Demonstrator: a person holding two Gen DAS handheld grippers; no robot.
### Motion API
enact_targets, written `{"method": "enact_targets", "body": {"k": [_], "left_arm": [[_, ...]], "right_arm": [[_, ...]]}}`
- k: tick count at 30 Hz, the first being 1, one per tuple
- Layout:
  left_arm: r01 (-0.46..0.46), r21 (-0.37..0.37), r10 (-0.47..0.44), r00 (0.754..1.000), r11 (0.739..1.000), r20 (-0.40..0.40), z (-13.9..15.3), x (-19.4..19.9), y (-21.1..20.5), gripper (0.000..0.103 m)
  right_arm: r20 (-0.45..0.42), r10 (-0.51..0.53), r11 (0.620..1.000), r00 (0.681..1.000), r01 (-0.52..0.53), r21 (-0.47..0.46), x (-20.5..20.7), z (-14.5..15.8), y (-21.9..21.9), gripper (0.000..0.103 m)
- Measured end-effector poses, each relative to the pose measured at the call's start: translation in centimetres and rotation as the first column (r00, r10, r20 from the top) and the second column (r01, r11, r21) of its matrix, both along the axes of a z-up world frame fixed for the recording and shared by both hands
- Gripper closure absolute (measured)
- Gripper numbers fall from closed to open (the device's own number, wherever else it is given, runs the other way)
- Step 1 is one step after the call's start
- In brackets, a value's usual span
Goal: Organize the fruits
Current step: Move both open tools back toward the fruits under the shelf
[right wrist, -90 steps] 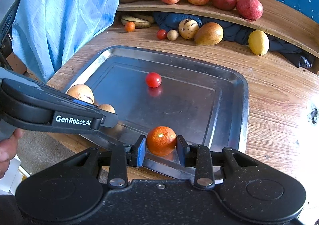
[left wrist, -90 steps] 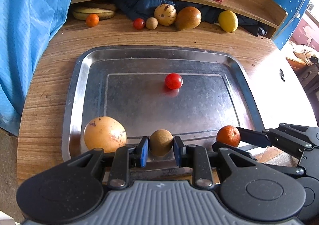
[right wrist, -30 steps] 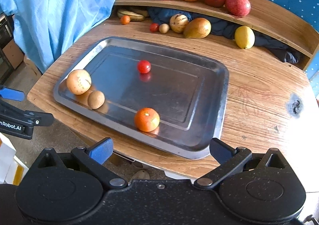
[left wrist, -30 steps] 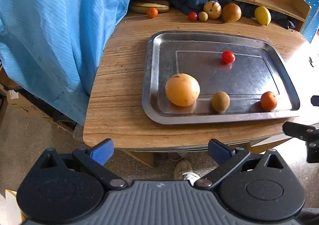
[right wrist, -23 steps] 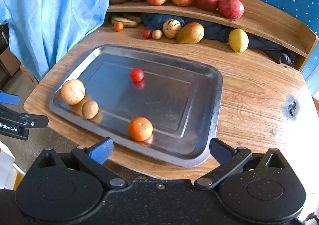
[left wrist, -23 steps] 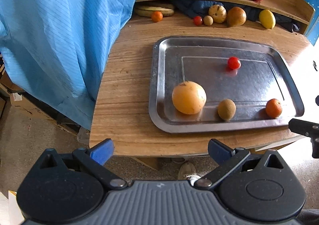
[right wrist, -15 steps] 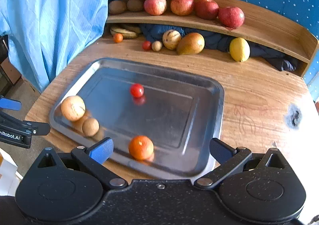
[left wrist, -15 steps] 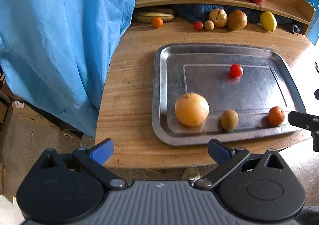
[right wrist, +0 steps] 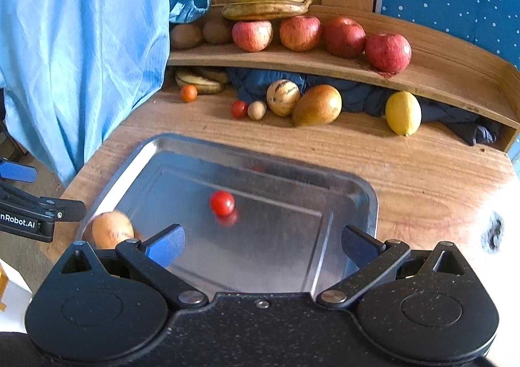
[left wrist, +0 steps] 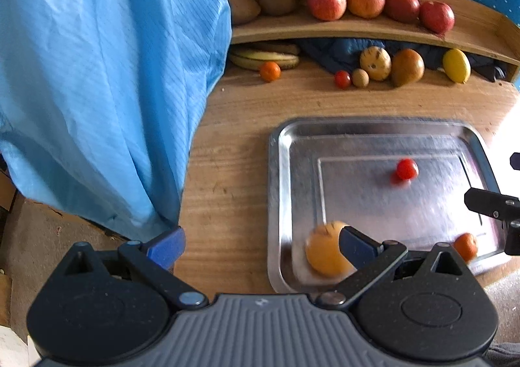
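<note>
1. Two grippers are wide open, and both hold nothing.
2. The left gripper hangs over the near edge of the wooden table. Its fingers touch no fruit.
3. The right gripper hangs over the near part of the metal tray. It touches nothing too.
4. On the tray, a small red tomato sits near the middle.
5. A big yellow-orange fruit sits at the tray's 7 o'clock corner, partly behind the left gripper's finger.
6. A small orange sits at the tray's 5 o'clock corner in the left view.
7. At 12 o'clock, past the tray, a pear and a lemon lie on the table.
8. Apples and bananas rest on the shelf above them.
</note>
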State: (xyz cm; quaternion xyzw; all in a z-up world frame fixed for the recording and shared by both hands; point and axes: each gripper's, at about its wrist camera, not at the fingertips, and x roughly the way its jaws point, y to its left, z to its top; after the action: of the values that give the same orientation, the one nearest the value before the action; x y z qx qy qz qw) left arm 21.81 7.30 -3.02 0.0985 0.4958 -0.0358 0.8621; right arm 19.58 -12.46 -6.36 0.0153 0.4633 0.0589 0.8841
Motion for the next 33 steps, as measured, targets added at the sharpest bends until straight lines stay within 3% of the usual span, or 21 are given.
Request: {"method": "enact_targets", "body": {"k": [19,33], "left_arm": [[0.013,-0.043,-0.011,0.999,0.999,0.045,-0.5,7.1,1.2,0.001],[0.034,-0.092,-0.029,0.998,0.995,0.047,-1.7,13.6,0.3,0.001]], "right_arm": [[0.054,0.004,1.000,0.999,-0.003,-0.013,6.2,-0.3,1.8,0.001],[0.013,0.003,0.999,1.000,-0.003,-0.037,7.9,-2.0,2.8,0.001]]}}
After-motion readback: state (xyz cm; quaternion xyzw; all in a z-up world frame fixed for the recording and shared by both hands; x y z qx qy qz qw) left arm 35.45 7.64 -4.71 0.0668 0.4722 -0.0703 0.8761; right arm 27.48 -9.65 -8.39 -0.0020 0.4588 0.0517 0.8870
